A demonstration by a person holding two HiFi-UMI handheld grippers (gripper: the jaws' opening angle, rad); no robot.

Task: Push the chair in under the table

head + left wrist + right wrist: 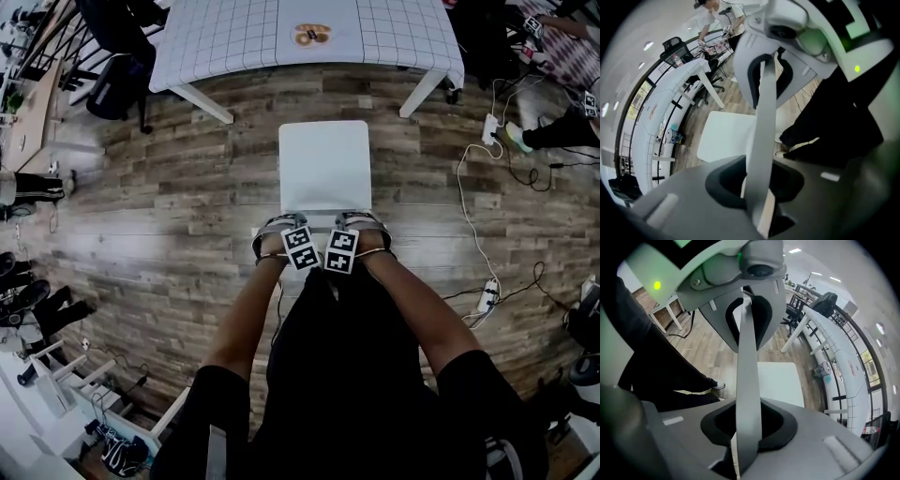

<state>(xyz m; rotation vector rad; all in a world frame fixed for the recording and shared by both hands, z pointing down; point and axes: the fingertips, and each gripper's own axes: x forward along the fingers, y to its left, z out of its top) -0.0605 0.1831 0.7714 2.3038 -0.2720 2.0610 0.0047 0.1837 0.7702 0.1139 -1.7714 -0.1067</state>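
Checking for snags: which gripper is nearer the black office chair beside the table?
Left. The left gripper grips the white chair's backrest on the side toward the black office chair; the right gripper grips it farther away.

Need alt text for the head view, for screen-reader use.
Seen from above, a person's left gripper and right gripper clamp the backrest of a white chair on a wood floor. The chair stands pulled out from a white grid-patterned table ahead, its seat short of the tabletop.
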